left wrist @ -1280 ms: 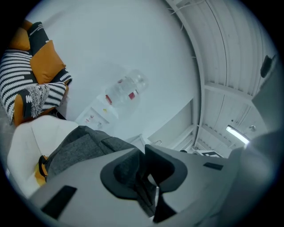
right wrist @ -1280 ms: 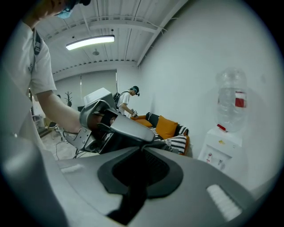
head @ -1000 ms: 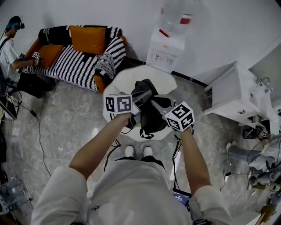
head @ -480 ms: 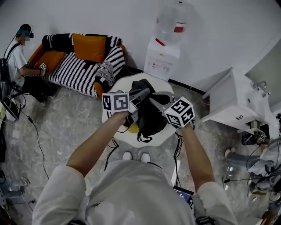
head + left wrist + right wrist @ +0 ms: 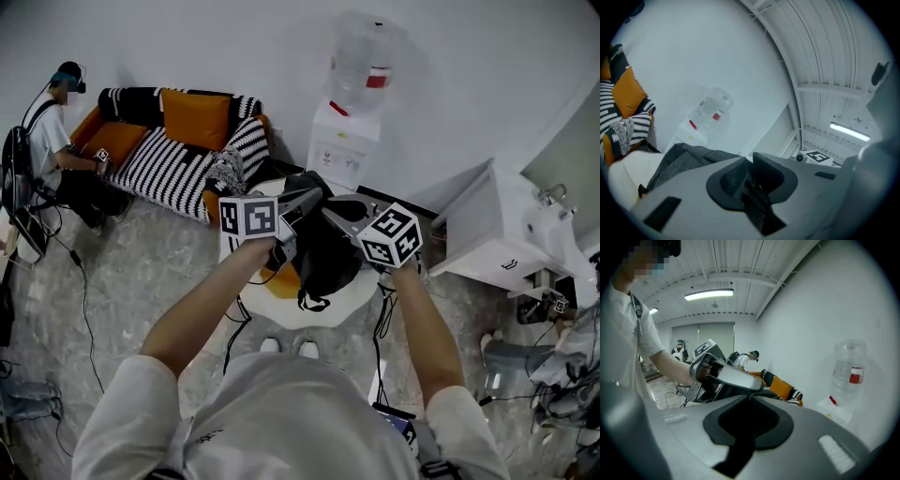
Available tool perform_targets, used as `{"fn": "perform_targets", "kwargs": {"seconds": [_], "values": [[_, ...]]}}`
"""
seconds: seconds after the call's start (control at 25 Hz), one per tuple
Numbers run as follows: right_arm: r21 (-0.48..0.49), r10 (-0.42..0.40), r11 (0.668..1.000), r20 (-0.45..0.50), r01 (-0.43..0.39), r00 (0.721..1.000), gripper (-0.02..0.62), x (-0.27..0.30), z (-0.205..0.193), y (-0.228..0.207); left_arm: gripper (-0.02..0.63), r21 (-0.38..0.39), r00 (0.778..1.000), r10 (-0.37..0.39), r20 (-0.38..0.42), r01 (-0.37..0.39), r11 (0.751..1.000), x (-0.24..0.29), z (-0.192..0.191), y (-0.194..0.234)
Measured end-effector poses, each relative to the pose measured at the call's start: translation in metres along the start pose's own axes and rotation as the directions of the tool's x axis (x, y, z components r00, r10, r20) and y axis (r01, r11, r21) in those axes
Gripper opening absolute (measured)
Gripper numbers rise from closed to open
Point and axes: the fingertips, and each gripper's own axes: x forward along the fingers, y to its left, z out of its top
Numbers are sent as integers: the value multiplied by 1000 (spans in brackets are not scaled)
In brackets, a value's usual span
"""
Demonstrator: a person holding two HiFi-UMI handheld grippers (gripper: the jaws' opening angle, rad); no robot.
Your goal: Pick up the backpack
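While both grippers hold it at frame centre, the dark backpack [image 5: 323,253] hangs over the round white table [image 5: 265,302]. Fingers of the left gripper [image 5: 309,199] are clamped on its grey fabric; those of the right gripper [image 5: 330,214] on its dark material. Grasping looks complete; whether the lowest strap loop [image 5: 309,302] clears the table cannot be told.

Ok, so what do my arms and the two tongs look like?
Both tongs, left and right, are smooth light-grey plastic with dark pads. Each carries a white cube printed with black square markers. You wear a white short-sleeved shirt; the forearms are bare.
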Motion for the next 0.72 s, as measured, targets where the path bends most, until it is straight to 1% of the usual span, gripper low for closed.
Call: {"fn": "perform_targets", "kwargs": {"seconds": [0.4,0.72], "values": [[-35,13,999,13,-13,1000,32,-15,25,-19,34,80,1000,-17,-23,19,997,18,25,-18],[-51,12,999,16,-11,1000,32,-18,33,-23,32,104,1000,-22,-21,24,994,21,33,-23]]}}
